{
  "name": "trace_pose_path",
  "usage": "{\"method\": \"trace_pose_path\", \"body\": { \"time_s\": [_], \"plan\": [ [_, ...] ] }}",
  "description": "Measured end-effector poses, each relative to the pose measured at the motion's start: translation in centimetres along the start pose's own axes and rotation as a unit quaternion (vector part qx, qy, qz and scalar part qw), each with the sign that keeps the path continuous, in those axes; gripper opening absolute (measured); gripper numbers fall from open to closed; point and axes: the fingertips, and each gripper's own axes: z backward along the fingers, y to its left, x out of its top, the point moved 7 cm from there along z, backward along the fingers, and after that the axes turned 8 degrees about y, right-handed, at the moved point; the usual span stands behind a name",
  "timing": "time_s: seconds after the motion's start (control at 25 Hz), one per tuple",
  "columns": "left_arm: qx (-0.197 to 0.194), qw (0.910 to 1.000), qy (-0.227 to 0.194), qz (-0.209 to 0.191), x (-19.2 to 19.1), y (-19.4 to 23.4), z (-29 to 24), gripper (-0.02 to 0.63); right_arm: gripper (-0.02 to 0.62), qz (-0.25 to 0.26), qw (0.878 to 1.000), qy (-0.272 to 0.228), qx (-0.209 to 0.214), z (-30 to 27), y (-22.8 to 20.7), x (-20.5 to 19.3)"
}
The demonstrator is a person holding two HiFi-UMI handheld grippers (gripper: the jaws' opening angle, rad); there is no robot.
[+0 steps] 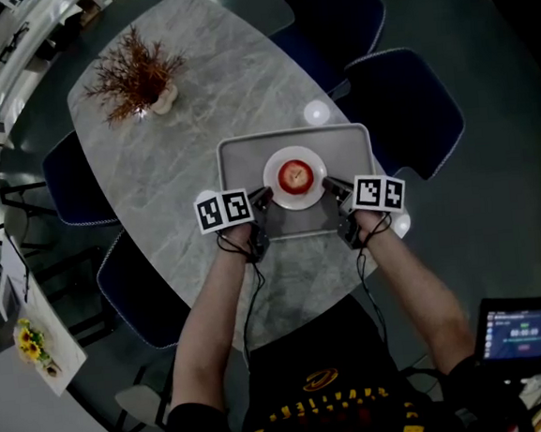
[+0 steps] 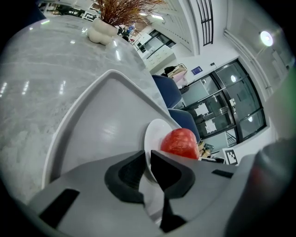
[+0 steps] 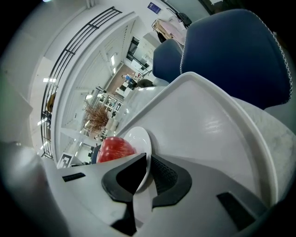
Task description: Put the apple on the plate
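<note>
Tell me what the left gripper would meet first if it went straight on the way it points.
The left gripper has the rim of the plate between its jaws, so the plate comes first. Just beyond, probably, is the apple resting on it, though depth is hard to judge.

On the tray, both sides of the plate are blocked: the left gripper and right gripper each clamp its rim, reaching in over the tray's near edge, and the apple fills its middle. The tray's far edge and 4 corners lie bare. On the table, open marble runs from the tray's left edge to the vase of dried twigs at the far left end. 2 blue chairs crowd the table's right edge
</note>
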Motion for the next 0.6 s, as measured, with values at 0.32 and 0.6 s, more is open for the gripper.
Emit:
{"method": "trace_pose_path", "body": {
  "time_s": [0.32, 0.6],
  "plan": [
    [0.019, 0.9989, 0.005, -0.043, 0.0, -0.4, 0.2, 0.037, 0.034, 0.077, 0.996, 0.010, -0.047, 0.4, 0.9, 0.1],
    [0.074, 0.9905, -0.016, -0.115, 0.0, -0.9, 2.1, 0.037, 0.032, 0.139, 0.988, -0.003, -0.068, 1.6, 1.6, 0.0]
  ]
}}
